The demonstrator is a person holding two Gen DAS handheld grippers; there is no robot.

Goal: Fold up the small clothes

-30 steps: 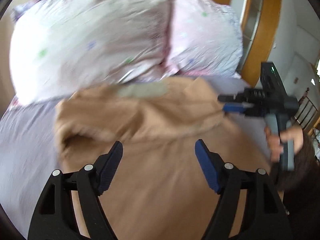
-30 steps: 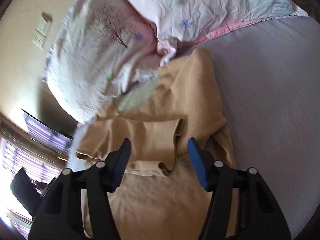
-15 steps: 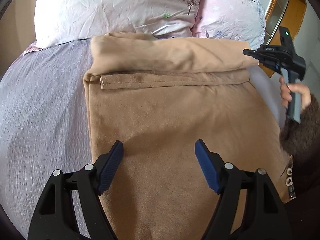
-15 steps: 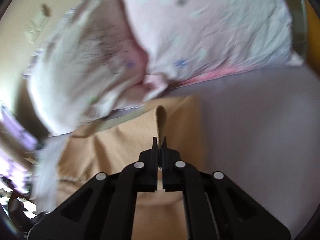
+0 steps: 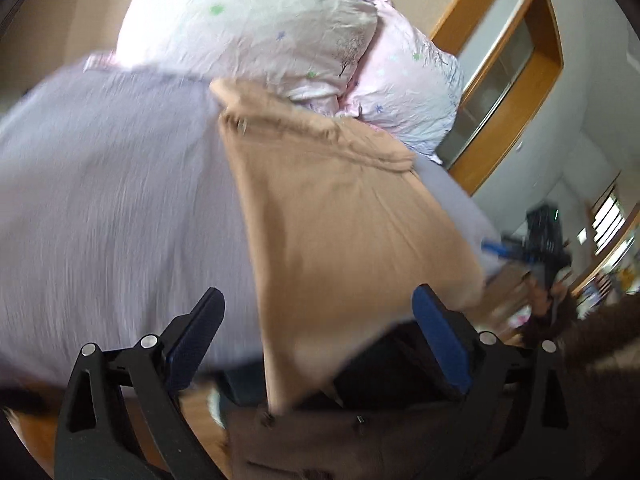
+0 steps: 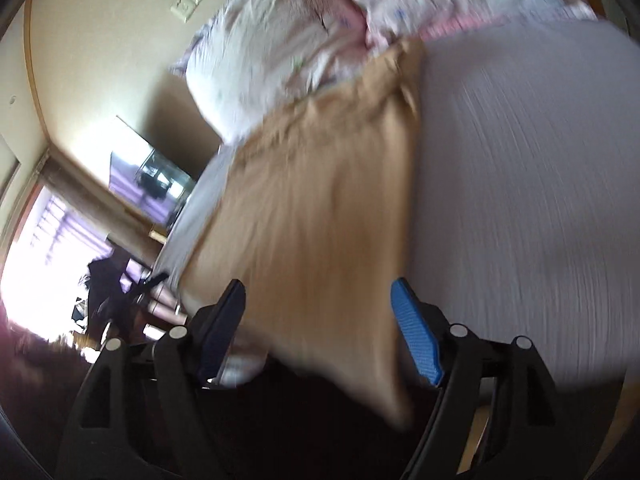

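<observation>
Left wrist: left gripper [image 5: 316,336] jaws apart, holding nothing; tan garment [image 5: 340,216] lying ahead on the bed sheet [image 5: 112,208], long axis running toward the pillows [image 5: 256,28], near hem overhanging between the fingers.

Right wrist: right gripper [image 6: 320,330] gaping too, equally near, garment's near corner sitting between its fingers.

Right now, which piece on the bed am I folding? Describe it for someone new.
Start at the lavender bed sheet. Below the two floral pillows lies a tan garment, its top edge folded over. It is the only brown, unpatterned fabric there.
</observation>
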